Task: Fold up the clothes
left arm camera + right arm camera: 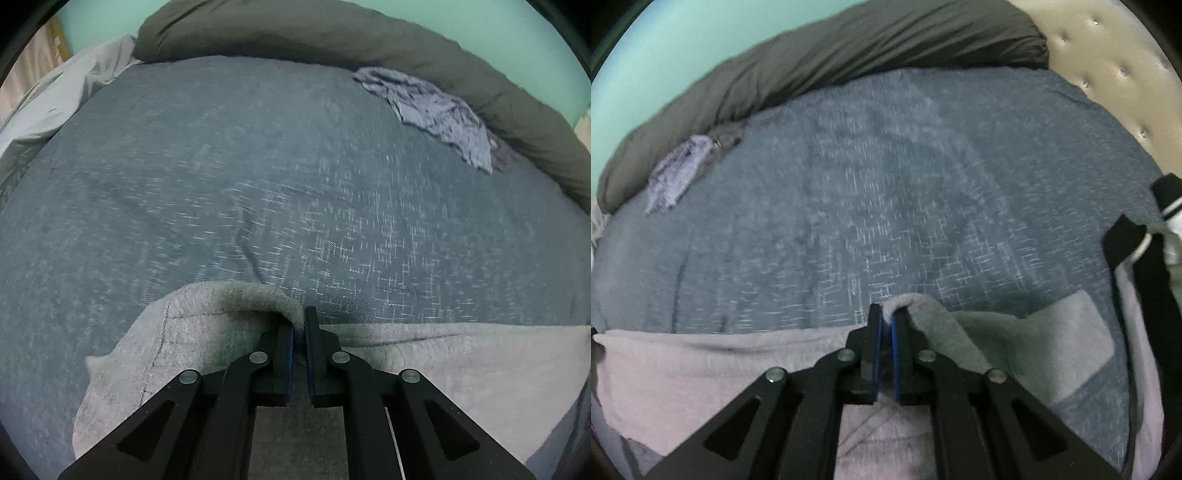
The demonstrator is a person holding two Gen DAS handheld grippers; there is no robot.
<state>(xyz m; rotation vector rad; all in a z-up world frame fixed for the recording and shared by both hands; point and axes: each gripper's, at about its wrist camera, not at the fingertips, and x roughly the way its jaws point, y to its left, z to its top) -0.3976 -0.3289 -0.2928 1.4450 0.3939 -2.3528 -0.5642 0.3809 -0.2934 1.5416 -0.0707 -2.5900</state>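
At the bottom centre of the left wrist view, the left gripper point(300, 325) has its jaws nearly together and pinches a fold of the light grey fleece garment point(207, 332), which bunches up over the left finger. The same garment spreads to the lower left and to the lower right of that frame, lying on the blue-grey bedspread point(221, 177) with white woven flecks. At the bottom centre of the right wrist view, the right gripper point(885, 317) is also clamped on an edge of this garment point(701, 362); a small piece of the cloth sticks up between the blue pads point(895, 354). From there the garment runs as a flat band to the lower left of the frame, and one part of it, perhaps a sleeve, lies to the right of the fingers on the bedspread point(923, 184). Along the upper edge of both views a dark olive duvet point(295, 33) is rolled up at the far side of the bed. Just beside it lies a small crumpled lilac-blue cloth point(436, 110), at the upper right in the left view and at the left in the right view. At the right edge of the right view a black and white garment point(1145, 266) rests, and above it the cream tufted headboard point(1108, 55) shows. A pale grey-white cloth point(62, 99) lies at the upper left of the left view.
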